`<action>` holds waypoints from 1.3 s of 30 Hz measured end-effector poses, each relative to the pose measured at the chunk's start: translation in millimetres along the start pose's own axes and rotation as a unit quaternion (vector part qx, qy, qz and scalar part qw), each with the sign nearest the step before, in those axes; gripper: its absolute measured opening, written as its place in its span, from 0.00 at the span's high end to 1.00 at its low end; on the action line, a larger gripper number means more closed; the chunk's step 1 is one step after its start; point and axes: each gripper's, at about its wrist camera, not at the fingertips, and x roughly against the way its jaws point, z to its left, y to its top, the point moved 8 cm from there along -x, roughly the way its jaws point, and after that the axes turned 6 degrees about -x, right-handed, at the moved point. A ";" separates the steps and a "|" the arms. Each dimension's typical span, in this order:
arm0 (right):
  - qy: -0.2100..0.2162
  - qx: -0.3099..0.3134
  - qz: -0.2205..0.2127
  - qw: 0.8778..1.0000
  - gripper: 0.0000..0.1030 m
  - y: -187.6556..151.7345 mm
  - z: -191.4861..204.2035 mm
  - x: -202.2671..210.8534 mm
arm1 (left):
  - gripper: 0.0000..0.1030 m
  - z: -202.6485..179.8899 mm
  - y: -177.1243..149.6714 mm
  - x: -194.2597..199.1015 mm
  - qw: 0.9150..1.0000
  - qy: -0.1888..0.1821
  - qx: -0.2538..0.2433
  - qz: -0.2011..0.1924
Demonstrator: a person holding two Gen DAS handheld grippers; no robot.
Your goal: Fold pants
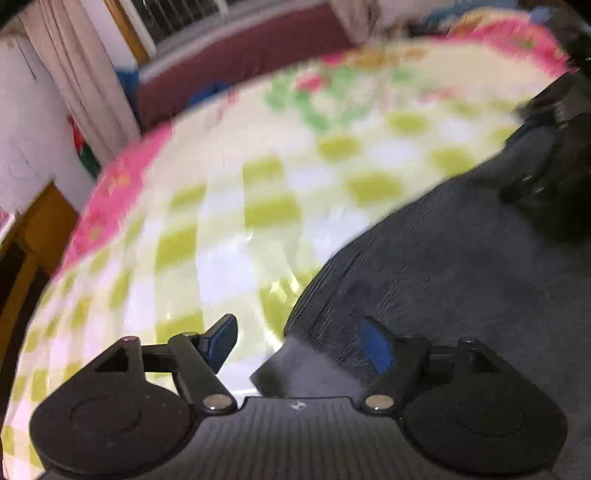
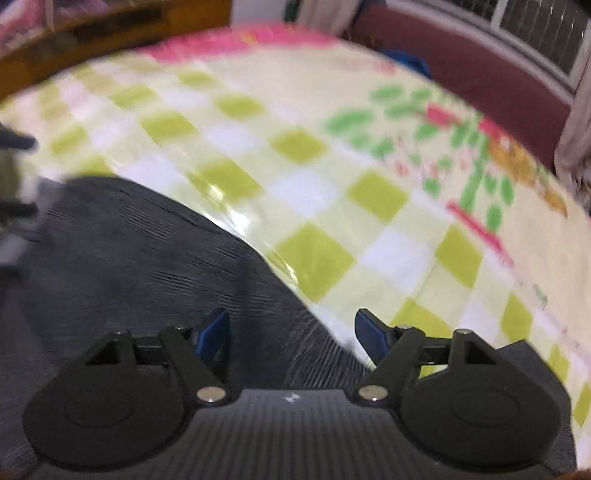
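Dark grey pants [image 1: 461, 266] lie on a checked yellow-green and white table cover [image 1: 229, 206], filling the lower right of the left wrist view. My left gripper [image 1: 301, 341] stands open over the pants' left edge, its blue pads apart and pressing on nothing. In the right wrist view the same pants [image 2: 122, 266] spread over the lower left, and the cover [image 2: 332, 184] fills the rest. My right gripper [image 2: 293, 334] is open above the pants' right edge, with cloth below the gap but not pinched. Both views are blurred.
A pink floral border [image 1: 110, 199] runs along the cover's edge. Beyond it are a maroon sill [image 1: 236, 62], curtains [image 1: 70, 70] and a window [image 2: 535, 33]. The other gripper shows as a dark shape at far right [image 1: 554, 170] in the left wrist view. Wooden furniture [image 2: 110, 33] stands behind the table.
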 end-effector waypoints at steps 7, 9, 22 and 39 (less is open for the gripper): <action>0.036 -0.046 0.001 0.998 0.92 -22.5 8.8 -0.2 | 0.68 -3.1 -7.6 -3.7 0.998 -0.037 0.047 0.028; 0.030 -0.040 -0.015 0.999 0.92 -13.8 13.0 22.7 | 0.78 -5.5 -2.8 13.1 0.999 -0.022 0.026 0.026; 0.048 -0.012 -0.066 0.997 0.94 -214.2 81.2 246.0 | 0.77 -117.6 -123.8 176.0 0.995 -0.070 -0.044 -0.055; 0.085 0.195 -0.134 0.968 0.54 -191.1 223.7 209.5 | 0.66 -101.5 -122.5 176.4 0.994 0.011 -0.020 -0.111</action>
